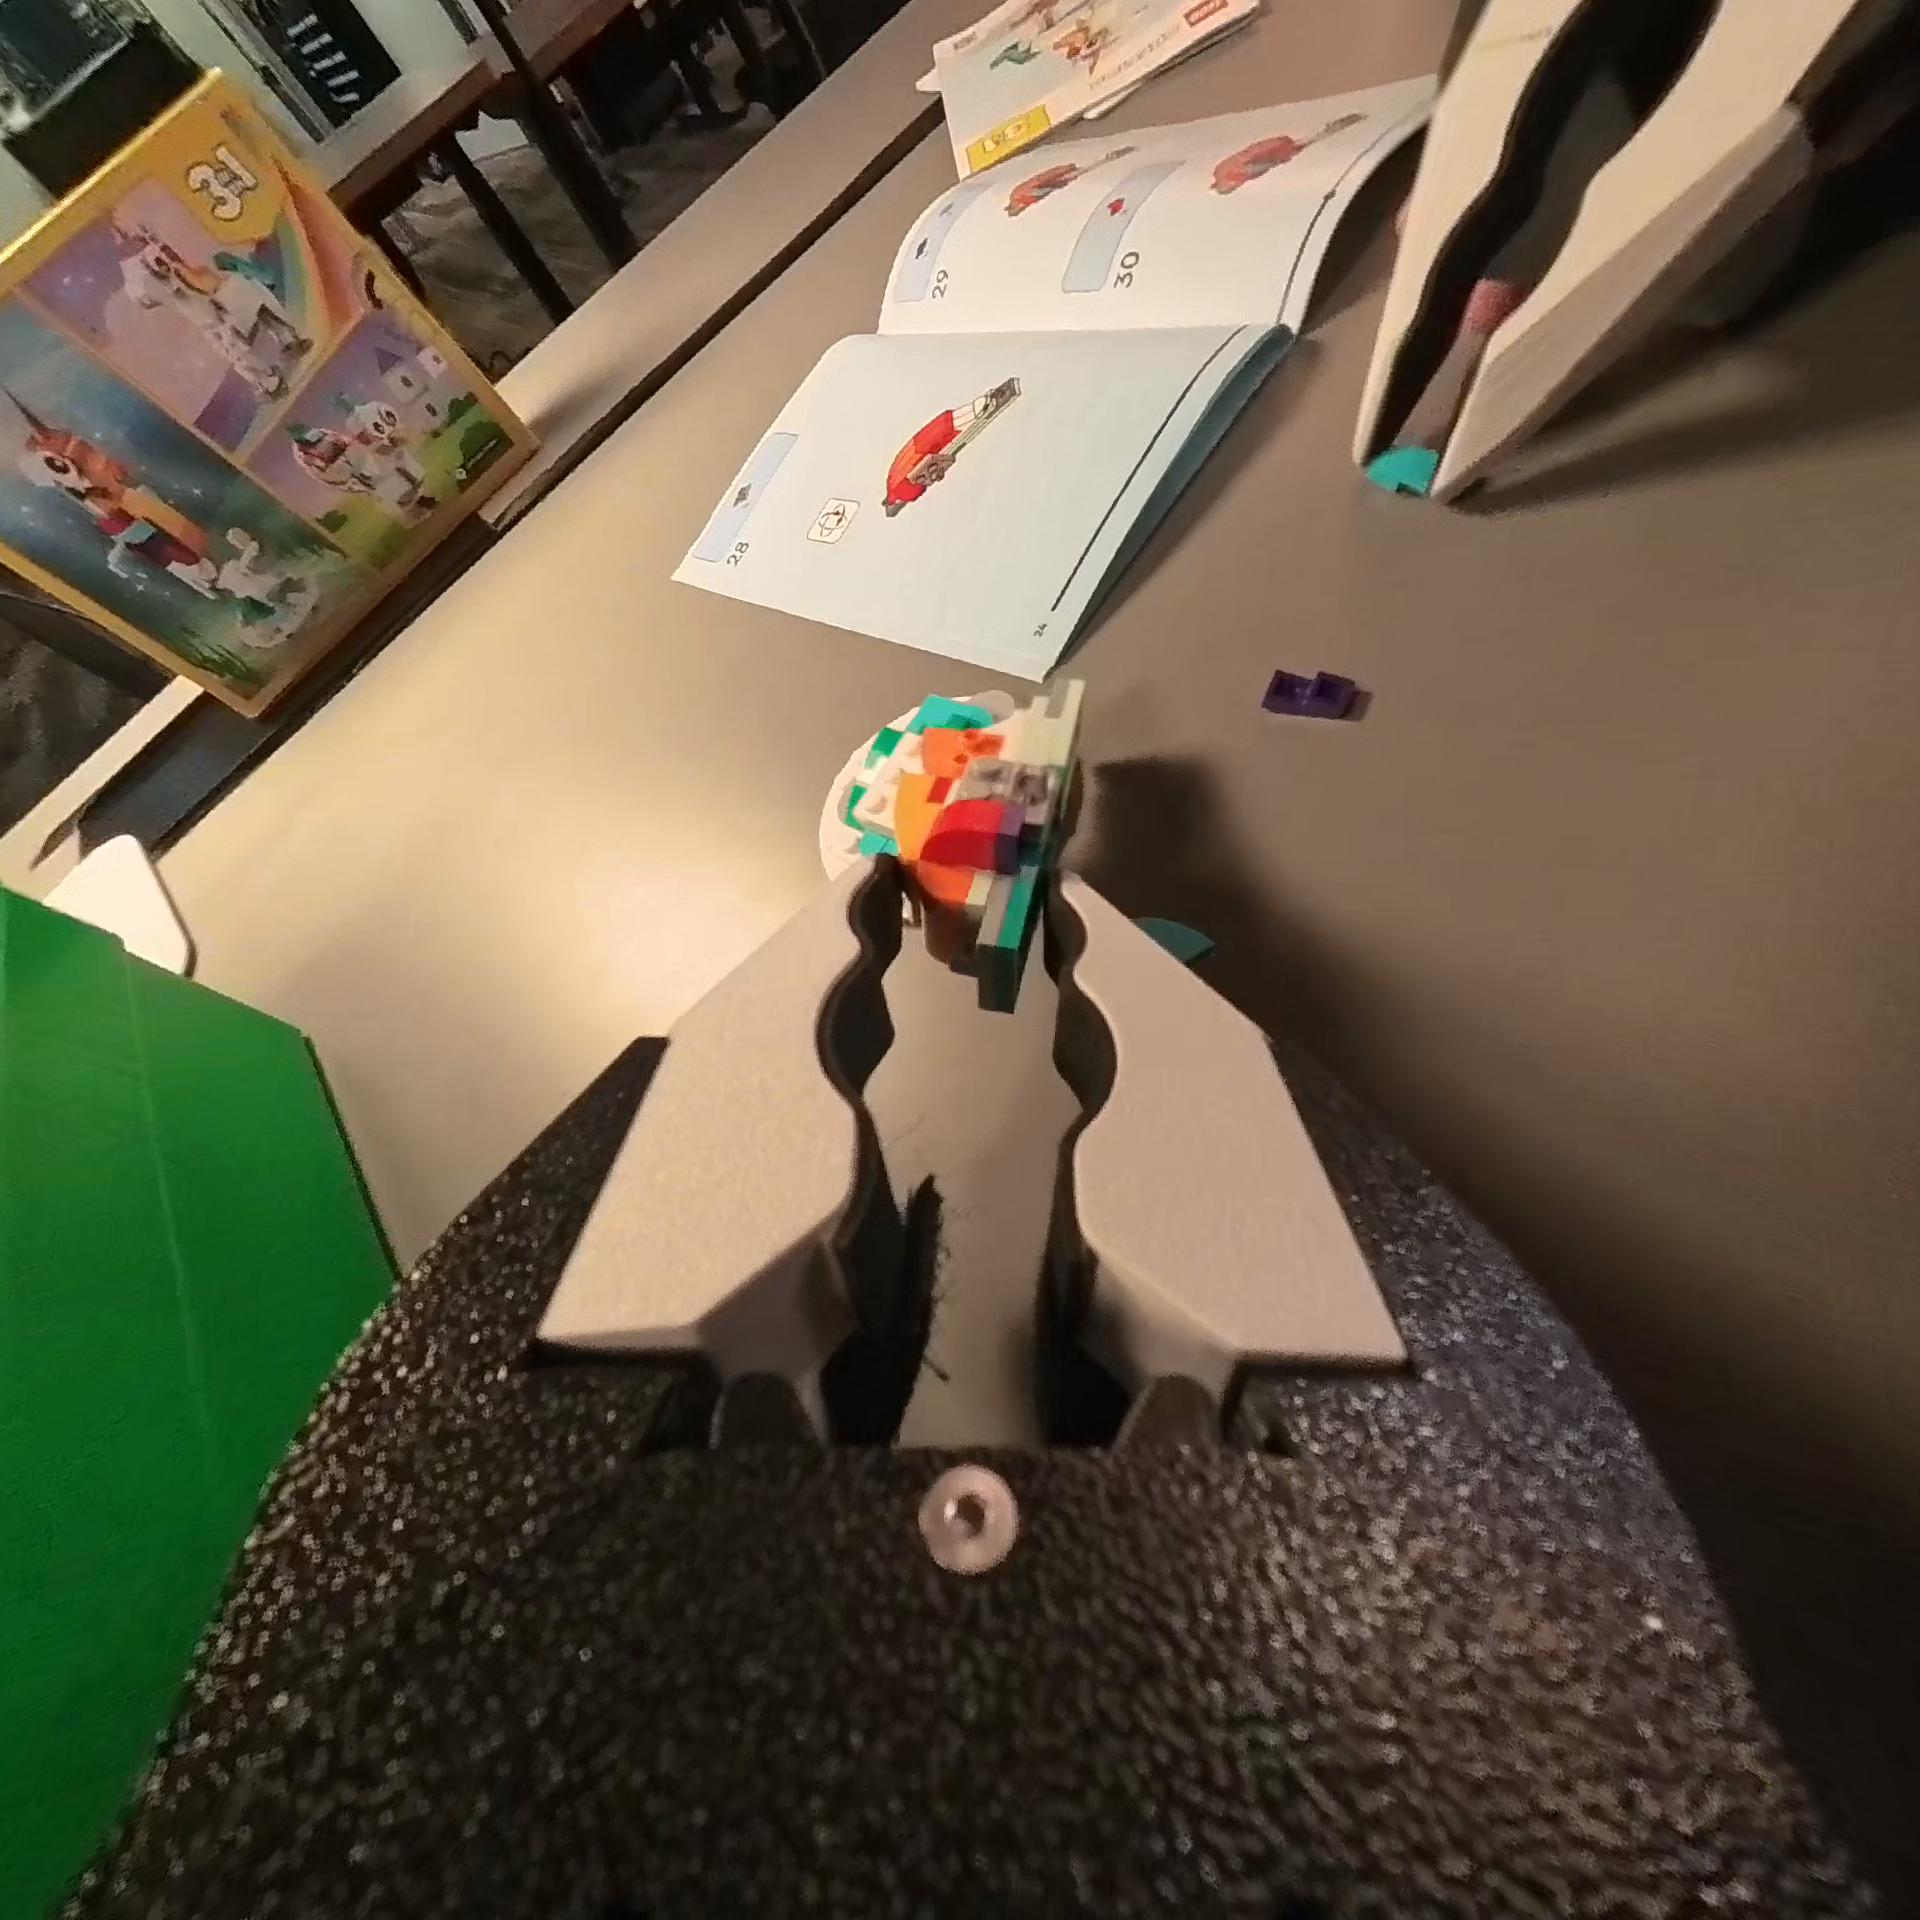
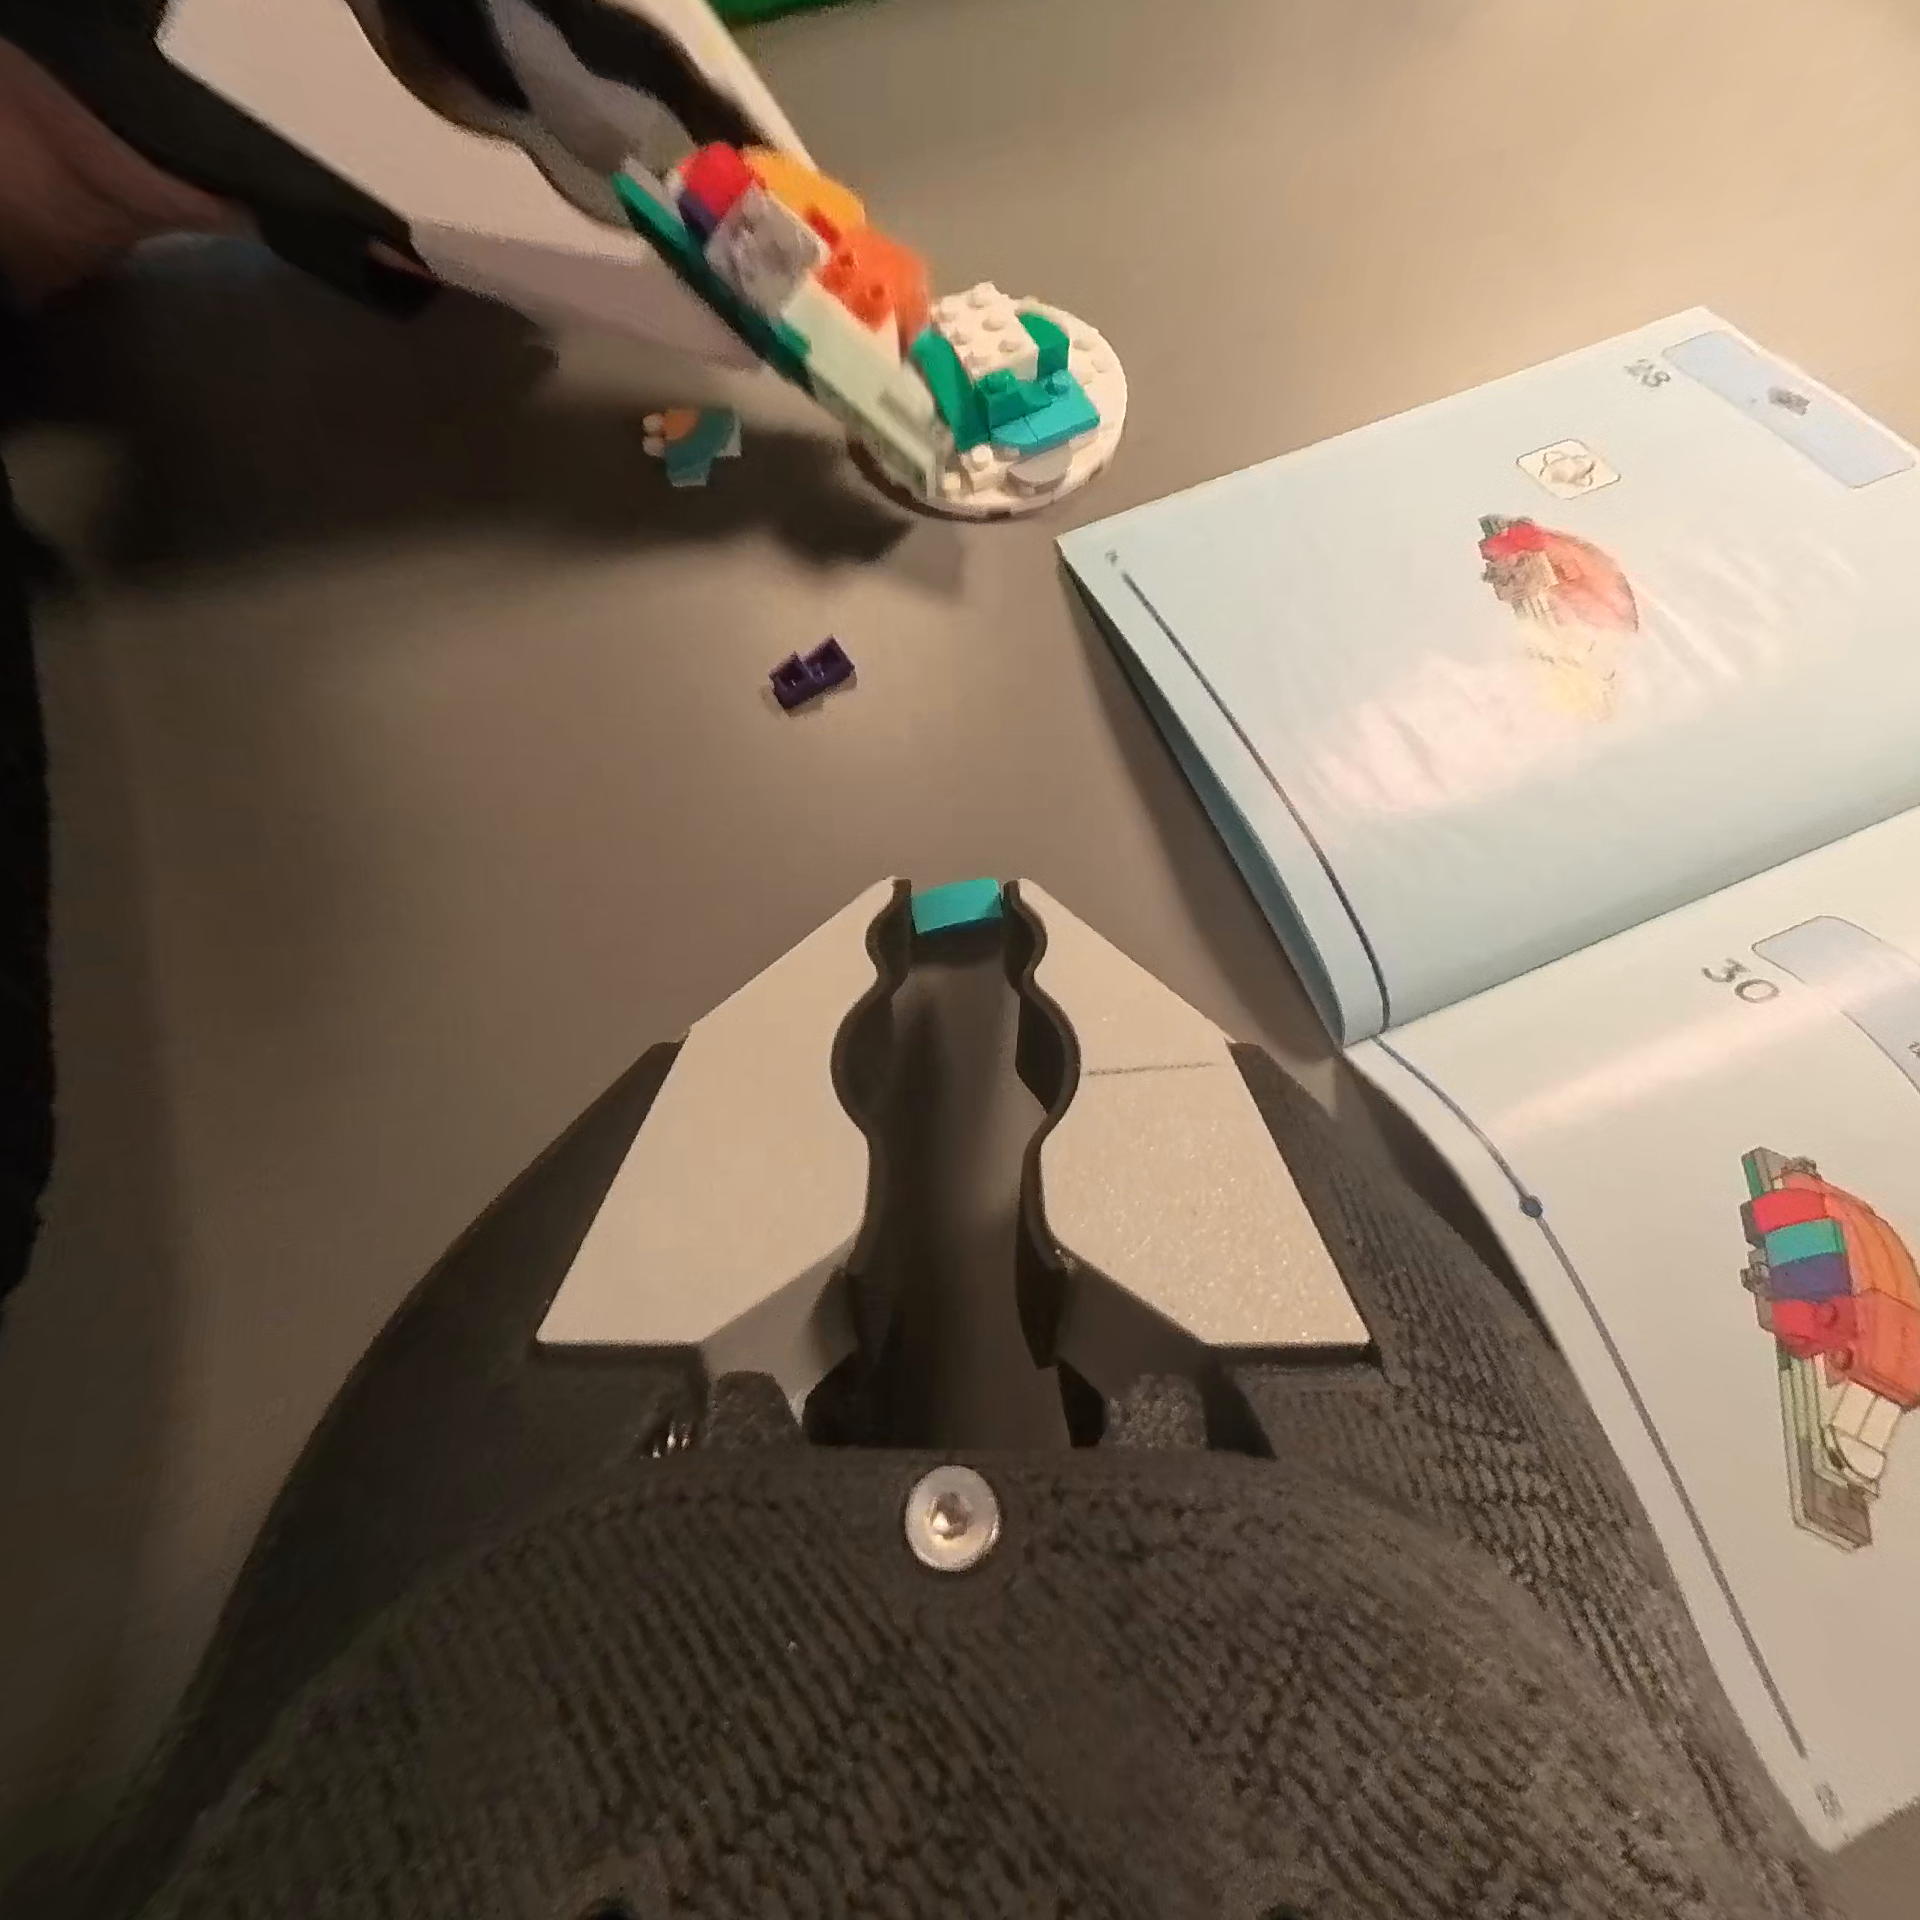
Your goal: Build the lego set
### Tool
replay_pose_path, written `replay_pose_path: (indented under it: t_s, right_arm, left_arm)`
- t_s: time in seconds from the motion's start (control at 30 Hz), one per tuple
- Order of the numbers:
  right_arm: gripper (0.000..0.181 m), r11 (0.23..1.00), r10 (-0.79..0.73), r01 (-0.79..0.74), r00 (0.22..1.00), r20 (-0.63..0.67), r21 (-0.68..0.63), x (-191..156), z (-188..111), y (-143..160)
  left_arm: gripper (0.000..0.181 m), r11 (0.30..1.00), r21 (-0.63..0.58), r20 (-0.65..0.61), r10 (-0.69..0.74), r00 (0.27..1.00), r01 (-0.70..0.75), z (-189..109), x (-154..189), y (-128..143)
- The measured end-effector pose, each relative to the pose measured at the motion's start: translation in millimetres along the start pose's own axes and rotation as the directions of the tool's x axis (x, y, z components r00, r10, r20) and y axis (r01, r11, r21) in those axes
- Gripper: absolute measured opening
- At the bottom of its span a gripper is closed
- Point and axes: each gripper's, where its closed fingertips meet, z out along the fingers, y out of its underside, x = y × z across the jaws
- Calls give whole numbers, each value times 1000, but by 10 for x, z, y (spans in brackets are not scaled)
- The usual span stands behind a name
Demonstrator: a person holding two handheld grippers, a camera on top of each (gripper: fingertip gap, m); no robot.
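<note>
My left gripper (image 1: 971,894) is shut on a multicoloured lego assembly (image 1: 987,821) of red, orange, teal and pale bricks, held above the table. In the right wrist view this assembly (image 2: 790,260) hangs over a white round lego base (image 2: 1081,416) with teal and white bricks. My right gripper (image 2: 956,899) is shut on a small teal brick (image 2: 954,906); it also shows in the left wrist view (image 1: 1403,470) at the far right. A purple brick (image 2: 816,673) lies on the table between the grippers, seen too in the left wrist view (image 1: 1314,694).
An open instruction booklet (image 1: 997,488) lies on the grey table (image 1: 520,831), with more leaflets (image 1: 1081,62) behind. The set's box (image 1: 229,384) stands at the left edge. A green box (image 1: 135,1299) is near left. A small teal-orange piece (image 2: 691,436) lies under the left gripper.
</note>
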Motion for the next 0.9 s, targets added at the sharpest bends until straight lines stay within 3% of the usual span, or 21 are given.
replay_pose_path:
  t_s: [0.03, 0.17, 0.3, 0.5, 0.9]
  right_arm:
    - [16, 999, -2, 2, 1000, 8, 37, -15, -5, -93]
    - [16, 974, -80, 56, 992, 102, 218, -220, -13, -743]
    - [16, 952, -233, 182, 952, 196, 247, -454, 120, -1124]
    - [16, 938, -337, 296, 903, 266, 181, -587, 334, -1180]
    - [16, 937, -349, 327, 873, 341, 122, -636, 329, -1120]
  left_arm:
    - [25, 1000, 1, -4, 10, 1000, -10, 2, 12, -2]
    - [25, 998, 67, -55, -10, 998, 13, -33, 72, -106]
    - [24, 989, 138, -122, -42, 992, 59, -93, 128, -212]
    - [24, 978, 197, -167, -32, 985, 66, -159, 183, -285]
    - [24, 967, 253, -159, 51, 986, -10, -191, 272, -350]
